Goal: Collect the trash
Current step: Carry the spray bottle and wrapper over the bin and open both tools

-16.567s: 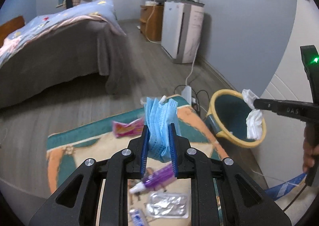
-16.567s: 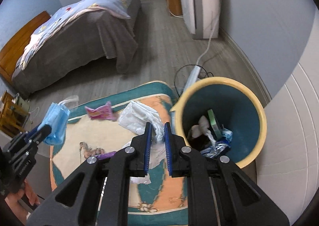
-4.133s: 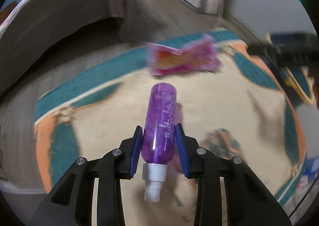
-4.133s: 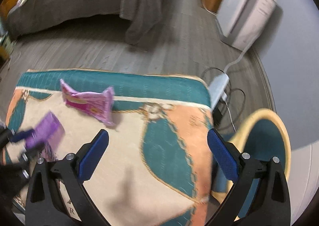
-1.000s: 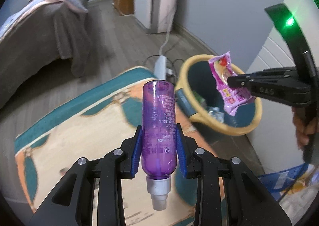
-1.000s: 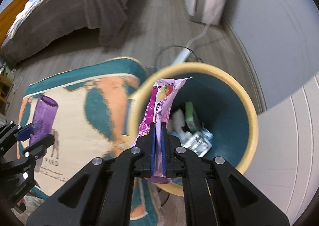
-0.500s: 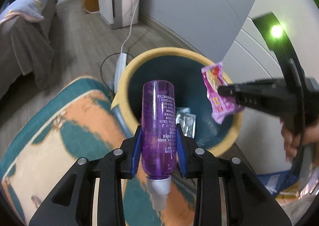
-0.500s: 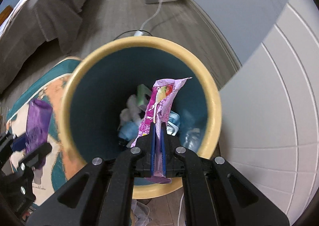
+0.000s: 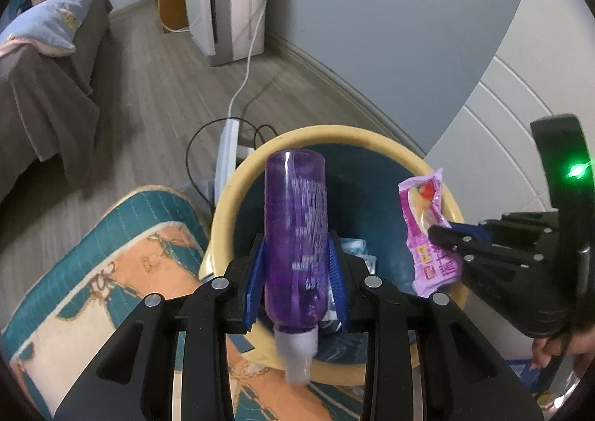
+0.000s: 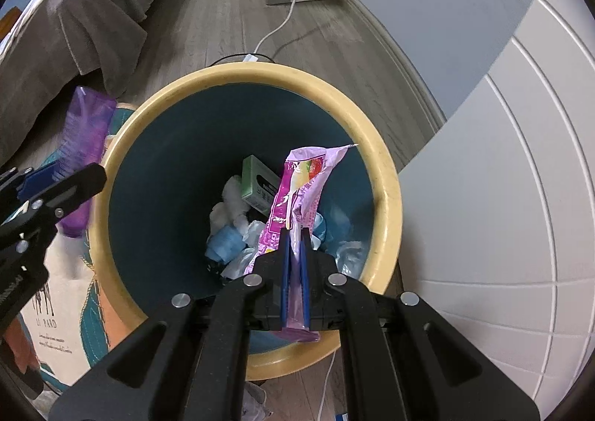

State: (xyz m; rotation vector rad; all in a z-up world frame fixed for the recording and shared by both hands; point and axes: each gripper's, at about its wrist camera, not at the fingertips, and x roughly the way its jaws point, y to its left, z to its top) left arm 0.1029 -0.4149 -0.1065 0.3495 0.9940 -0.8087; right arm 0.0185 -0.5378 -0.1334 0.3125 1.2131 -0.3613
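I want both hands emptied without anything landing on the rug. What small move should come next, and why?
Probably open the right gripper first: its pink wrapper hangs well inside the yellow rim of the bin, over the trash. The purple bottle in the left gripper sits nearer the rim, so nudge it inward before release.

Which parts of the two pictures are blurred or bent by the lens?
Left wrist view: the purple bottle is sharp, and the wall edge curves from fisheye distortion. Right wrist view: the pink wrapper is sharp, the bottle at the left edge is smeared, and the bin rim bulges.
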